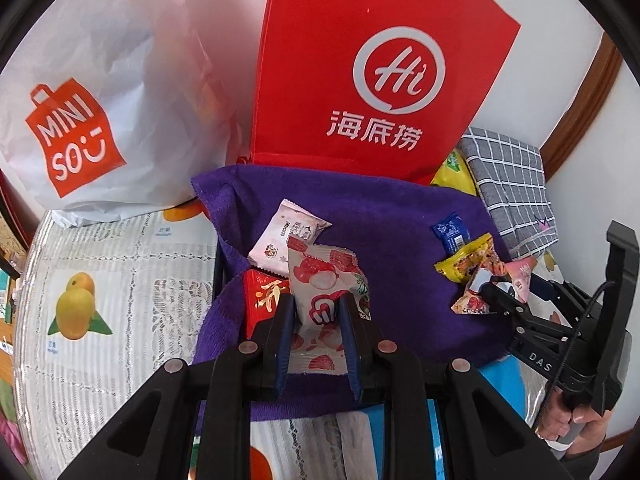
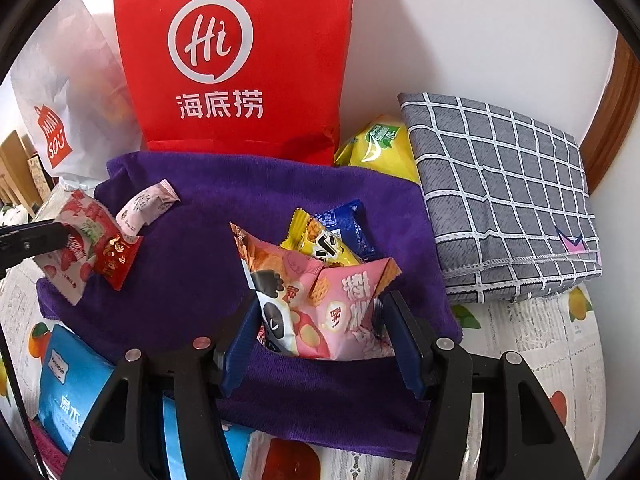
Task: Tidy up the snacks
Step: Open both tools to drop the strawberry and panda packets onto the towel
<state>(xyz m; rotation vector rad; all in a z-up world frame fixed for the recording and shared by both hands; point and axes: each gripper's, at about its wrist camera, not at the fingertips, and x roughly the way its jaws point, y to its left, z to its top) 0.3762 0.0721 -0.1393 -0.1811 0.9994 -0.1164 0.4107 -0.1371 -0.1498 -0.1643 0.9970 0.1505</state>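
Snack packets lie on a purple towel (image 1: 400, 280) (image 2: 192, 272). My left gripper (image 1: 318, 300) is shut on a white packet with red strawberry print (image 1: 320, 276), low over the towel's left side. Just beside it are a red packet (image 1: 264, 296) and a pale pink packet (image 1: 284, 236). My right gripper (image 2: 322, 304) has its blue pads pressed on a puffy pink packet (image 2: 344, 312) at the towel's right side. Behind that lie a yellow packet (image 2: 320, 240) and a blue packet (image 2: 352, 224). In the right wrist view the left gripper (image 2: 60, 236) shows at the left edge.
A red paper bag (image 1: 360, 80) and a white Miniso bag (image 1: 100, 100) stand behind the towel against the wall. A folded grey checked cloth (image 2: 500, 200) and a yellow-green pack (image 2: 380, 148) lie at the right. A blue tissue pack (image 2: 68, 384) lies on the fruit-print tablecloth (image 1: 100, 280).
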